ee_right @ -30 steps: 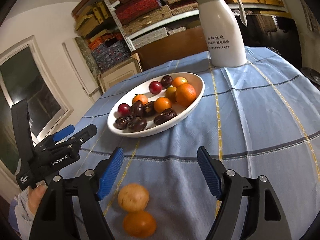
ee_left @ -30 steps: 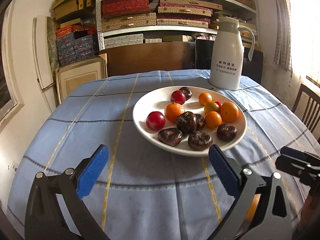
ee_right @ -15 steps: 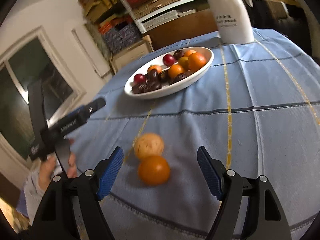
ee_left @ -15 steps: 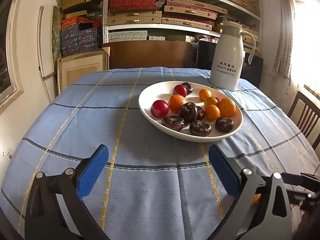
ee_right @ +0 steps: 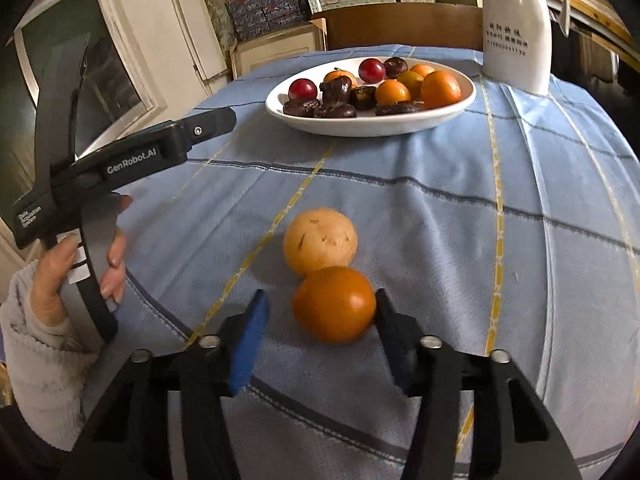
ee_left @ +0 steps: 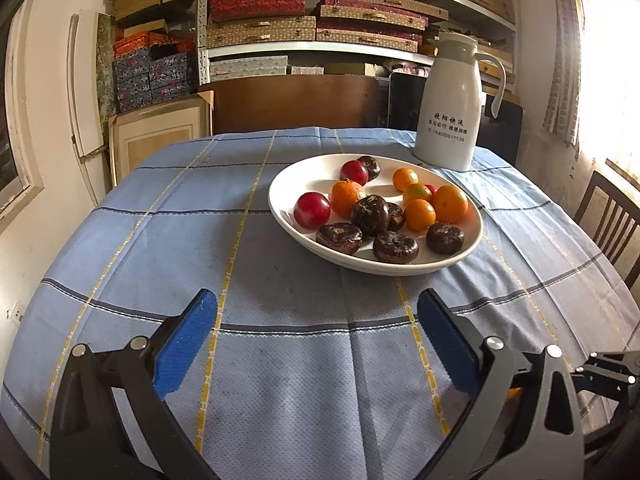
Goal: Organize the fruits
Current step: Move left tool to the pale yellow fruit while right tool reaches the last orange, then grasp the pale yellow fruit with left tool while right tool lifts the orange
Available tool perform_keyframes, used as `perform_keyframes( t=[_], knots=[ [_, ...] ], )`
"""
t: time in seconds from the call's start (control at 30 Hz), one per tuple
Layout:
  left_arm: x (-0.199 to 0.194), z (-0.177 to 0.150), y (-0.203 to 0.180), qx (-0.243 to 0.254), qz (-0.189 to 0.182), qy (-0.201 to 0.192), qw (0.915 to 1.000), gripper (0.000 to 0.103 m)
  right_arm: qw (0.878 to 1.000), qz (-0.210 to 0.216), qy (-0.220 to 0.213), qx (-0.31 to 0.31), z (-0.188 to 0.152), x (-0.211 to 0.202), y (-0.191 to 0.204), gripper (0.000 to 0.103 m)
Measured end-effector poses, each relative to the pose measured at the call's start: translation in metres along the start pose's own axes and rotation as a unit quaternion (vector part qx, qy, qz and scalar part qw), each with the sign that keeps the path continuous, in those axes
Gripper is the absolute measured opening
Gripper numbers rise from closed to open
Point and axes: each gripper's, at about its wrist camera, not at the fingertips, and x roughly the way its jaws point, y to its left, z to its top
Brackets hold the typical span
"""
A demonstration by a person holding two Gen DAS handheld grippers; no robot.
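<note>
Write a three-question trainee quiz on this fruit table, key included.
1. True or false: the orange between the right gripper's jaws already lies on the white plate.
2. What touches the orange on its far side? A) a red plum B) the pale yellowish fruit C) the white jug
3. Fill in: the left gripper is ____, with only tablecloth between its pads.

Key: 1 false, it rests on the tablecloth; the jaws have just been closing around it, with a gap at the left pad. 2 B. 3 open.
</note>
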Motion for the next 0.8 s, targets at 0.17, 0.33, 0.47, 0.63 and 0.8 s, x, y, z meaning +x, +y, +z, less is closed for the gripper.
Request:
perform_keyframes(
  t=[0.17,0.33,0.47,0.63,0.8],
  knots=[
    [0.0,-0.004,-0.007,0.009,-0.032,0.008,0.9994,0.098,1.0,0.015,-0.005,0.005,0.001,-0.003,-0.006,0.039],
    [-0.004,-0.016,-0.026,0.025,-0.142,0.04,0.9888,0.098,0.999,0.021,-0.038,0.023,-0.004,-0.022,-0.024,0.039],
    [-0.009,-0.027,-0.071,0.109,-0.15,0.056,0.981,0.098,0.994,0.011,-0.058,0.093,-0.013,-0.038,-0.069,0.039],
    [-0.004,-0.033,-0.101,0.162,-0.138,0.078,0.974,0.098,0.988,0.009,-0.076,0.132,-0.023,-0.049,-0.096,0.039],
    [0.011,-0.033,-0.103,0.16,-0.156,0.109,0.9687,0.058,0.987,0.025,-0.079,0.139,-0.025,-0.049,-0.099,0.039]
  ],
)
